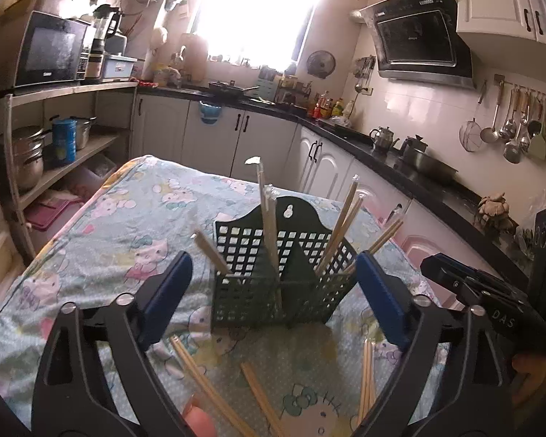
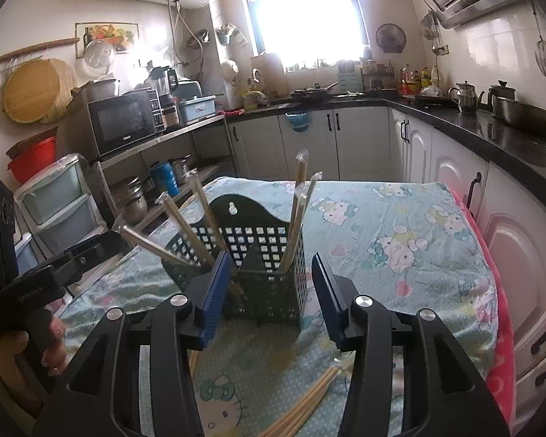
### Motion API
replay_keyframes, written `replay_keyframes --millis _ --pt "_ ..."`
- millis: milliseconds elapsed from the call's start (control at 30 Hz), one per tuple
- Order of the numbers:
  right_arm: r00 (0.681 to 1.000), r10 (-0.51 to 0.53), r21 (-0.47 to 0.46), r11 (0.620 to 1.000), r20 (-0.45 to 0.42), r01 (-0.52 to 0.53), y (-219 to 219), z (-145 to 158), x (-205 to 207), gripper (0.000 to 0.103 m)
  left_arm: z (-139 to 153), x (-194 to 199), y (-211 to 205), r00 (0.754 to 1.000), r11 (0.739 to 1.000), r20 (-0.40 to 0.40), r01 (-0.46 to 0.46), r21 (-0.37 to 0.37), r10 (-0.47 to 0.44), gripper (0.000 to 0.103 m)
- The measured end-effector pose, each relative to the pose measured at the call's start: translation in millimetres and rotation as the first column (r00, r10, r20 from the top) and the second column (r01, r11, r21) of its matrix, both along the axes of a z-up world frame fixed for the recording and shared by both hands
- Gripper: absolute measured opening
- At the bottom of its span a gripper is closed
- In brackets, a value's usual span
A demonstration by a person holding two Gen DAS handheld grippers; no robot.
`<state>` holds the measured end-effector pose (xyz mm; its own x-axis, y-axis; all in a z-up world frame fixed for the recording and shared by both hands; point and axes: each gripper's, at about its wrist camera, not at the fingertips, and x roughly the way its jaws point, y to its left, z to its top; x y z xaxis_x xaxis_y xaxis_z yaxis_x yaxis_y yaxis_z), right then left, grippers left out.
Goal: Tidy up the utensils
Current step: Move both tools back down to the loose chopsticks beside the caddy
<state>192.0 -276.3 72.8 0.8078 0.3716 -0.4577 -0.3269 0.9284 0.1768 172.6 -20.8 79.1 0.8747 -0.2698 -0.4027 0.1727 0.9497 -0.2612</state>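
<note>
Chopsticks, wrapped pairs: some loose on the cloth-covered bench at lower frame, others upright in the green basket at centre; light, stiff, slippery, best gripped mid-shaft; left claw wide and empty, right claw half-open, empty.

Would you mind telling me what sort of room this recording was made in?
Almost certainly a home kitchen: a range hood over the black countertop, ladles and strainers hanging on the tiled wall, and a microwave on a shelf.
</note>
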Motion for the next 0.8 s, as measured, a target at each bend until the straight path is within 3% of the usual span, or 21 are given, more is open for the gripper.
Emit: replay_keyframes --millis 800 --pt "0.998 0.053 -0.029 0.998 -0.044 -0.055 20 -24 -43 0.047 -31 -45 26 0.996 0.999 -0.069 -0.050 0.014 0.051 0.090"
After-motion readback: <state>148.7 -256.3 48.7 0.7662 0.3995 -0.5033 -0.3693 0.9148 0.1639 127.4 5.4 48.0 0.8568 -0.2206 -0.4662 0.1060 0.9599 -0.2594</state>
